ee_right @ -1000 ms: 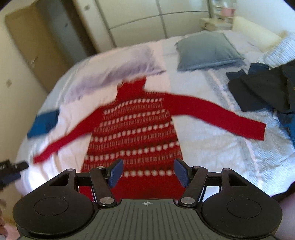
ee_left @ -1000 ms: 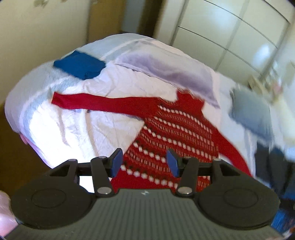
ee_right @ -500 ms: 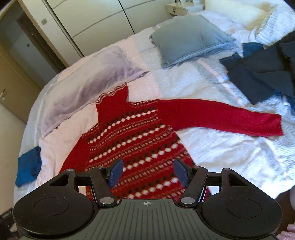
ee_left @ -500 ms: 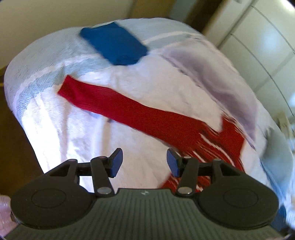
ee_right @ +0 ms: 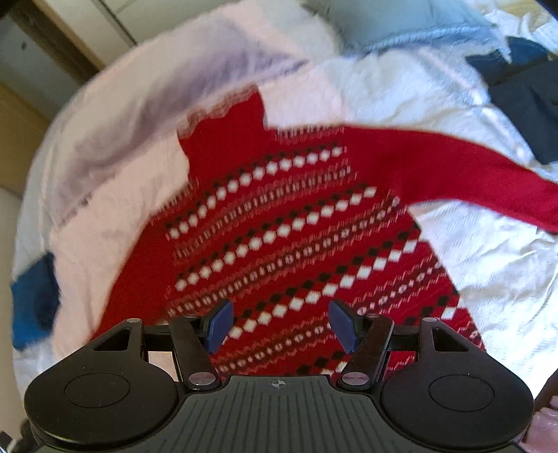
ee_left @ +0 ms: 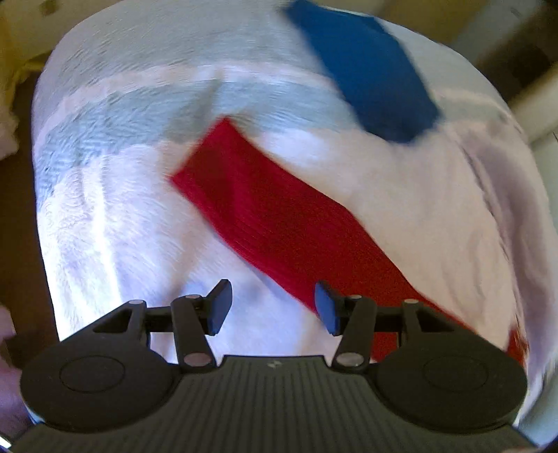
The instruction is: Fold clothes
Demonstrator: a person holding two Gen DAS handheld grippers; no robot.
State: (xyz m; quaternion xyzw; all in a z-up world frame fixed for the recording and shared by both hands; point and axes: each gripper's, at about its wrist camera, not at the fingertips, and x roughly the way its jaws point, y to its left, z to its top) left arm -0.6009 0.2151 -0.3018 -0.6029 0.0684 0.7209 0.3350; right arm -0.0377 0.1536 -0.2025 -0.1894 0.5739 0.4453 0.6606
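Note:
A red sweater (ee_right: 286, 223) with white and black diamond bands lies flat on the white bed (ee_right: 488, 265), its neck toward the pillows. One plain red sleeve (ee_right: 464, 170) stretches to the right. In the left wrist view the other sleeve (ee_left: 275, 219) runs diagonally, its cuff at the upper left. My left gripper (ee_left: 272, 306) hovers open above the sheet, just below that sleeve, nothing between its blue pads. Over the sweater's patterned body my right gripper (ee_right: 280, 325) is open too, holding nothing.
A folded blue garment (ee_left: 369, 73) lies beyond the left cuff, near the bed's corner. A lilac pillow (ee_right: 146, 104) and a grey-blue pillow (ee_right: 401, 24) sit at the head. Dark clothes (ee_right: 523, 97) are piled at the right. The bed edge (ee_left: 42, 209) drops off at left.
Both grippers have come down closer to the bed. The left one swung from the sweater's body out over its left sleeve and rolled. The right one moved in over the chest.

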